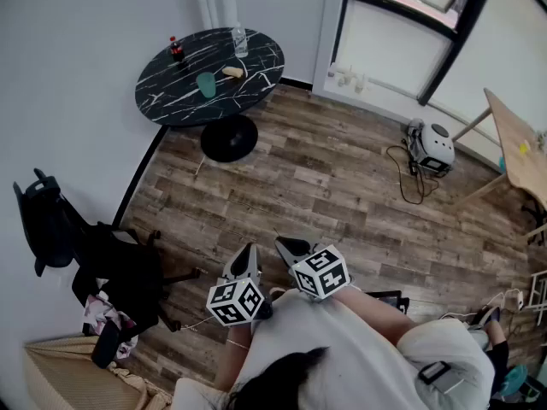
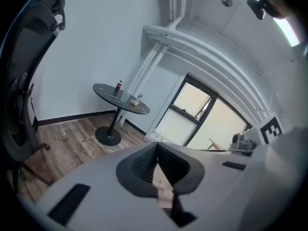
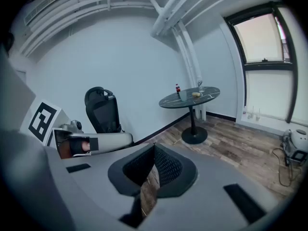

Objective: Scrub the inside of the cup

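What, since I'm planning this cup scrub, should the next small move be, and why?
Probably step toward the round table: the green cup stands there, well across the floor, while the left gripper and right gripper are both shut and empty.

on table (image 1: 171,101): cup (image 1: 206,84); bottle (image 1: 176,49); glass (image 1: 239,41) | chair (image 1: 51,229): nearer, left

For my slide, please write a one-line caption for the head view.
Left tool and right tool, shut and empty, above the wood floor, far from the round table with the green cup.
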Tool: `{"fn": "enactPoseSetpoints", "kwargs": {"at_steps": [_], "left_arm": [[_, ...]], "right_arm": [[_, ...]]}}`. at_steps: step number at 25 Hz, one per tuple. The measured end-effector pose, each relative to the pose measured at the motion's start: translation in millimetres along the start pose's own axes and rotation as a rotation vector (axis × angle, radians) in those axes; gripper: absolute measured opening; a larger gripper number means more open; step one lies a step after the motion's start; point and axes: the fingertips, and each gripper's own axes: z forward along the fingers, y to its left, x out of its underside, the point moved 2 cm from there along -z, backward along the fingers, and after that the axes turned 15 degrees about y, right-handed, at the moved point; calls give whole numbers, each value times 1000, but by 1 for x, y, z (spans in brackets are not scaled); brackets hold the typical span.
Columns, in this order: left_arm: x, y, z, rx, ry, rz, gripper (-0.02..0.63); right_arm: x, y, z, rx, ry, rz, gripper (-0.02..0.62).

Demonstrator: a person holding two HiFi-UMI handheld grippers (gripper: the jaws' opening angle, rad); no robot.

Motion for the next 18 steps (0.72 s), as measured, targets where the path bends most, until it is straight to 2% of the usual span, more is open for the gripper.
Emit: {"fn": "enactPoseSetpoints", "kwargs": {"at_steps": [9,15,18], "left_arm": [[-6,4,12,8,20,-5,9],[-26,30,26,-62,-10,-69,9],[-41,36,39,-95,-6,-55,9]], "right_arm": [[-10,-7,5,5,-4,-12,35],[-38,-38,25,-1,-13,39,35],[-58,-53,35,-15,-20,47,35]]}}
